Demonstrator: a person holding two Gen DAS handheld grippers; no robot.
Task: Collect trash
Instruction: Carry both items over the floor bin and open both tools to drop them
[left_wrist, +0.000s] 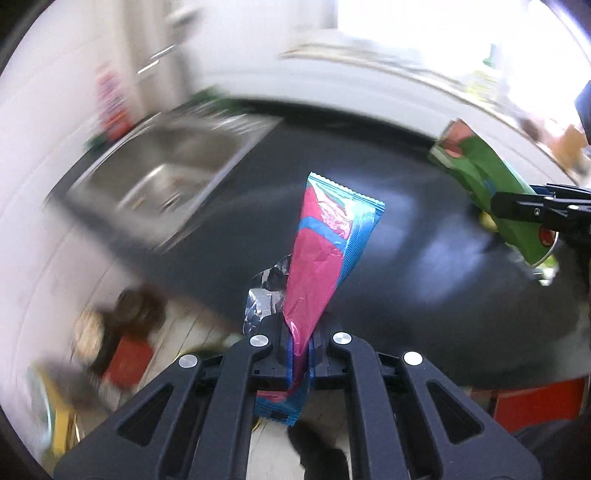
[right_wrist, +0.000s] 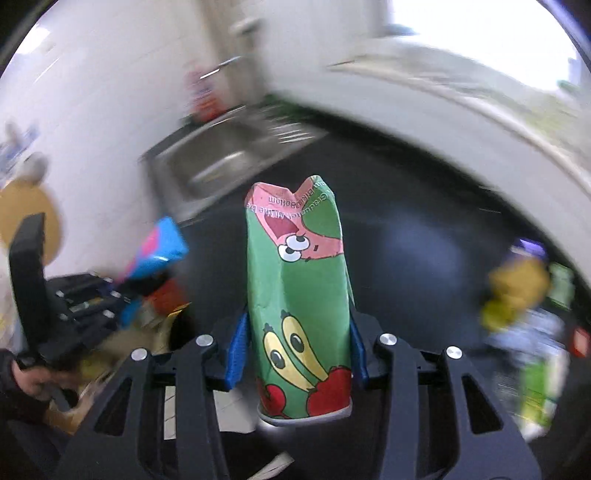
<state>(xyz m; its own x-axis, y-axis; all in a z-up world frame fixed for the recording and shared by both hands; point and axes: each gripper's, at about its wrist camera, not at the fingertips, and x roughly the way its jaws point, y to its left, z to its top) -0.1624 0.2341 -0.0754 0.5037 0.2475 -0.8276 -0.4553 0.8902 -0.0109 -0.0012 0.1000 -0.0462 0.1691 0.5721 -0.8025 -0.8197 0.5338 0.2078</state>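
Already loaded: each hand-held gripper carries one piece of trash above the dark bench.

At lower centre of the left wrist view, the left hand-held gripper (left_wrist: 299, 354) is clamped on the lower end of a pink and blue wrapper (left_wrist: 328, 243), which stands up along the fingers with its foil lining showing. In the right wrist view, the right hand-held gripper (right_wrist: 297, 347) squeezes a crumpled green cartoon cup (right_wrist: 299, 291) between its blue pads (right_wrist: 236, 350). A steel sink (left_wrist: 166, 170) sits upper left, set into the bench (left_wrist: 406, 258). Both pickups look done, so this seems the carrying step; next calls for finding a bin, none clearly visible here, and releasing over it. Blurred items, perhaps more trash, lie at the right edge.
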